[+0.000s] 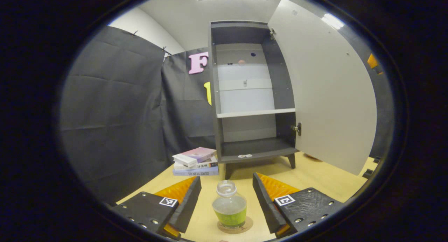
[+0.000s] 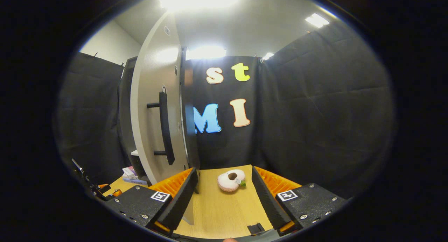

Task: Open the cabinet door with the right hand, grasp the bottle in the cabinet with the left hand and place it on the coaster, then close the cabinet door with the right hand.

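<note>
In the left gripper view a small clear bottle [image 1: 229,206] with green liquid stands upright on a round cork coaster [image 1: 246,227] on the wooden table. My left gripper [image 1: 226,200] is open, its fingers on either side of the bottle and apart from it. Beyond stands the dark cabinet [image 1: 245,95] with bare shelves, its pale door [image 1: 325,91] swung wide to the right. In the right gripper view my right gripper [image 2: 224,194] is open and holds nothing. The door [image 2: 154,105] with its black bar handle [image 2: 164,128] is just left of the gripper's left finger.
A stack of books [image 1: 195,161] lies left of the cabinet's feet. A white plush ring toy [image 2: 231,180] rests on the table ahead of the right gripper. A small black block [image 2: 256,228] lies near the table's front edge. Black cloth walls surround the table.
</note>
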The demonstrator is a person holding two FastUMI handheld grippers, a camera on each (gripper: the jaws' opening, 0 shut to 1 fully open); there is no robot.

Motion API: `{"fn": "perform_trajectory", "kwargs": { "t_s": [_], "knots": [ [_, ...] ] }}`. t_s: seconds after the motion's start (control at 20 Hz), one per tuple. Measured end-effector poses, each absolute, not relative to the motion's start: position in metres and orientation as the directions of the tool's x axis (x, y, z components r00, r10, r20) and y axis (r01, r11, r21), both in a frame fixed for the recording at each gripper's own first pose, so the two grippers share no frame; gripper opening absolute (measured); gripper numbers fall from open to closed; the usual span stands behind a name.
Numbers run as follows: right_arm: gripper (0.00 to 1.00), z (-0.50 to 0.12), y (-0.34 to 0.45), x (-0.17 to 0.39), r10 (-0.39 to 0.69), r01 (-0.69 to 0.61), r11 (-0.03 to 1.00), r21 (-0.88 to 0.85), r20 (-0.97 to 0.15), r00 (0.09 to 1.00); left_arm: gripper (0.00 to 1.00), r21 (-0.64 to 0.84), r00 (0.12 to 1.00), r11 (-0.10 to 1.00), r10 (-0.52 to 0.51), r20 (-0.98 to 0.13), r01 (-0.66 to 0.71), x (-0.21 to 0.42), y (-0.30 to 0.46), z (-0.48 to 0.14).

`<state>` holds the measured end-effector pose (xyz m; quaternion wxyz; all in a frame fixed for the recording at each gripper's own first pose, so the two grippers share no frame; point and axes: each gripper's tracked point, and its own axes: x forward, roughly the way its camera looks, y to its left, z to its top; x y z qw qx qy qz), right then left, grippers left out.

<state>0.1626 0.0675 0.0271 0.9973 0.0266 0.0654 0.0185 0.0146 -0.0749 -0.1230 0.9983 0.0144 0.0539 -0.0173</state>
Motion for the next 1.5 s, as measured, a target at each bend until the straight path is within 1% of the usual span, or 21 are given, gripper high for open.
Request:
{"fn": "perform_trajectory", "kwargs": {
  "t_s": [0.3, 0.35, 0.4, 0.5, 0.55, 0.65, 0.7, 0.75, 0.8, 0.9, 1.1, 1.25, 1.3, 1.35, 1.4, 1.45, 1.5],
  "knots": [
    [0.95, 0.047, 0.072, 0.204, 0.076, -0.071, 0.995, 0.069, -0.081, 0.994, 0.84, 0.009, 0.997, 1.000, 0.017, -0.069, -0.017, 0.023, -0.055, -0.050],
    [0.95, 0.049, 0.072, 0.209, 0.084, -0.079, 0.995, 0.069, -0.073, 0.994, 0.89, 0.003, 0.997, 1.000, 0.030, -0.068, -0.030, 0.025, -0.049, -0.042],
    [0.95, 0.051, 0.075, 0.217, 0.099, -0.094, 0.993, 0.071, -0.066, 0.993, 0.84, -0.004, 0.997, 0.999, 0.047, -0.064, -0.047, 0.027, -0.043, -0.033],
    [0.95, 0.055, 0.082, 0.227, 0.138, -0.135, 0.988, 0.073, -0.049, 0.989, 0.84, -0.017, 0.996, 0.997, 0.079, -0.047, -0.080, 0.029, -0.031, -0.015],
    [0.95, 0.057, 0.083, 0.232, 0.148, -0.145, 0.987, 0.070, -0.041, 0.988, 0.89, -0.019, 0.995, 0.995, 0.096, -0.038, -0.097, 0.031, -0.023, -0.007],
    [0.94, 0.059, 0.082, 0.238, 0.152, -0.150, 0.987, 0.065, -0.028, 0.988, 0.89, -0.027, 0.991, 0.991, 0.130, -0.031, -0.131, 0.031, -0.008, 0.006],
    [0.94, 0.061, 0.084, 0.241, 0.155, -0.154, 0.986, 0.067, -0.023, 0.988, 0.89, -0.034, 0.989, 0.989, 0.143, -0.031, -0.144, 0.030, -0.002, 0.010],
    [0.94, 0.062, 0.086, 0.242, 0.159, -0.157, 0.985, 0.070, -0.019, 0.987, 0.80, -0.038, 0.987, 0.987, 0.158, -0.026, -0.159, 0.029, 0.004, 0.013],
    [0.94, 0.063, 0.088, 0.244, 0.160, -0.158, 0.985, 0.072, -0.019, 0.987, 0.89, -0.037, 0.985, 0.984, 0.174, -0.017, -0.174, 0.027, 0.011, 0.017],
    [0.94, 0.063, 0.090, 0.246, 0.157, -0.155, 0.985, 0.074, -0.022, 0.987, 0.89, -0.030, 0.980, 0.980, 0.198, -0.009, -0.198, 0.023, 0.024, 0.021],
    [0.94, 0.062, 0.107, 0.244, 0.164, -0.162, 0.985, 0.058, -0.032, 0.986, 0.89, -0.016, 0.977, 0.977, 0.211, 0.002, -0.211, 0.024, 0.045, 0.025],
    [0.93, 0.063, 0.104, 0.240, 0.112, -0.111, 0.994, 0.008, -0.033, 0.993, 0.89, -0.003, 0.979, 0.979, 0.203, 0.009, -0.203, 0.033, 0.061, 0.026],
    [0.92, 0.062, 0.105, 0.239, 0.098, -0.098, 0.995, 0.003, -0.035, 0.995, 0.84, -0.003, 0.980, 0.980, 0.200, 0.008, -0.200, 0.035, 0.065, 0.025],
    [0.92, 0.061, 0.107, 0.237, 0.089, -0.088, 0.996, 0.004, -0.040, 0.995, 0.84, -0.007, 0.980, 0.980, 0.197, 0.008, -0.197, 0.038, 0.070, 0.025],
    [0.91, 0.060, 0.109, 0.237, 0.080, -0.080, 0.997, 0.006, -0.044, 0.996, 0.89, -0.015, 0.981, 0.981, 0.192, 0.009, -0.192, 0.041, 0.076, 0.024],
    [0.91, 0.060, 0.110, 0.235, 0.069, -0.069, 0.998, 0.007, -0.048, 0.996, 0.84, -0.024, 0.982, 0.982, 0.188, 0.010, -0.188, 0.043, 0.080, 0.023],
    [0.91, 0.061, 0.111, 0.233, 0.059, -0.059, 0.998, 0.004, -0.051, 0.997, 0.84, -0.032, 0.983, 0.982, 0.184, 0.009, -0.184, 0.044, 0.084, 0.021]
  ]
}}
